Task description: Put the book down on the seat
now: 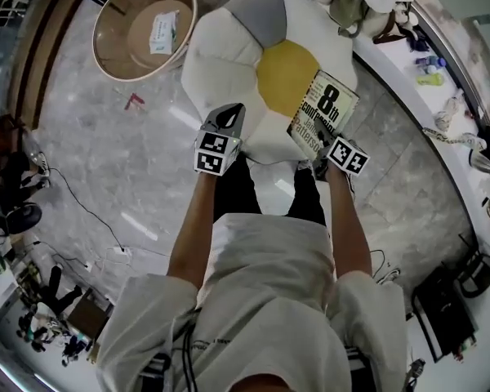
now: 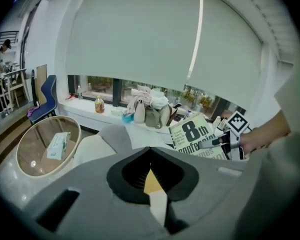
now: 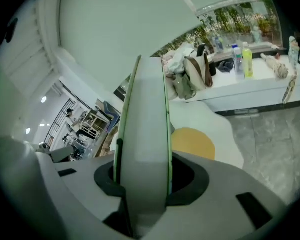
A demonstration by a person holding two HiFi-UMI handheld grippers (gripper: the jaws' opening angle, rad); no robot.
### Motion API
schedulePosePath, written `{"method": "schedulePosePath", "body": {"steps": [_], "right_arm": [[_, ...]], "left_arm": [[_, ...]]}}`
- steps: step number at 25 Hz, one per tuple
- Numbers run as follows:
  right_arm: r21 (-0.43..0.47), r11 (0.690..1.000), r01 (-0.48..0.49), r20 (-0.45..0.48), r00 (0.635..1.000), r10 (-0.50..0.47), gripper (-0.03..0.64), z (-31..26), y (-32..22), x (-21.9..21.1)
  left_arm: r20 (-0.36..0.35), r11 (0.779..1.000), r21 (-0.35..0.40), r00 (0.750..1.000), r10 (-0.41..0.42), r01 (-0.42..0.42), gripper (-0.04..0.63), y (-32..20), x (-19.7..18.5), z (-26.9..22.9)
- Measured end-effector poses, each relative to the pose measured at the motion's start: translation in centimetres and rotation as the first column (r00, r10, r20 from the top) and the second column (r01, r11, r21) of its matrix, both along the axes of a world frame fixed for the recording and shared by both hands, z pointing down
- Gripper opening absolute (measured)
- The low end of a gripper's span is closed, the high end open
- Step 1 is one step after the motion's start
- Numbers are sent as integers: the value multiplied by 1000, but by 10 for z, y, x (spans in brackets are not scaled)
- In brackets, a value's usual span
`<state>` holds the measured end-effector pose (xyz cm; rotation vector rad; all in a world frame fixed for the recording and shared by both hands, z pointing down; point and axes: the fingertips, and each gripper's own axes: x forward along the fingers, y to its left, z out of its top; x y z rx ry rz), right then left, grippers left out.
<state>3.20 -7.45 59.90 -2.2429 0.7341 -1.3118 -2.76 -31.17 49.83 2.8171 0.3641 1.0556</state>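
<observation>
The book (image 1: 322, 109), pale with a big black "8th" on its cover, hangs over the right side of the flower-shaped seat (image 1: 229, 55), a white cushion with a yellow centre and one grey petal. My right gripper (image 1: 318, 144) is shut on the book's lower edge. In the right gripper view the book (image 3: 145, 134) stands edge-on between the jaws, with the seat (image 3: 215, 119) behind it. My left gripper (image 1: 229, 114) hovers at the seat's near edge, jaws together and nothing in them. The left gripper view shows the book (image 2: 195, 134) and the right gripper (image 2: 230, 140) off to the right.
A round wooden tub chair (image 1: 114, 47) with a tissue pack (image 1: 163, 31) in it stands left of the seat. A white window ledge (image 1: 441, 88) with bags and bottles runs along the right. Cables (image 1: 82, 211) lie on the marble floor at left, and a black case (image 1: 445, 309) lies at right.
</observation>
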Motion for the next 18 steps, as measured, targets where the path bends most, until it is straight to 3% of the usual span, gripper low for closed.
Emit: {"method": "schedulePosePath", "body": {"steps": [4,9,14,18], "right_arm": [[92,995,-44,44,998,40,156,29,-13,-1],[112,990,-81,73,995,73,156,76,-23,-6],[97,995,-33,86,996,25,156,119,-30,-16],[92,995,36,88,995,-44,156,154,-38,-23]], "left_arm": [[68,997,-5,995,78,-78,8,-24,-21,55],[102,987,-52,982,159,-155,8,-34,-23,116],[154,981,-119,973,173,-156,8,-18,-25,172],[195,965,-128,948,251,-229,8,6,-28,217]]}}
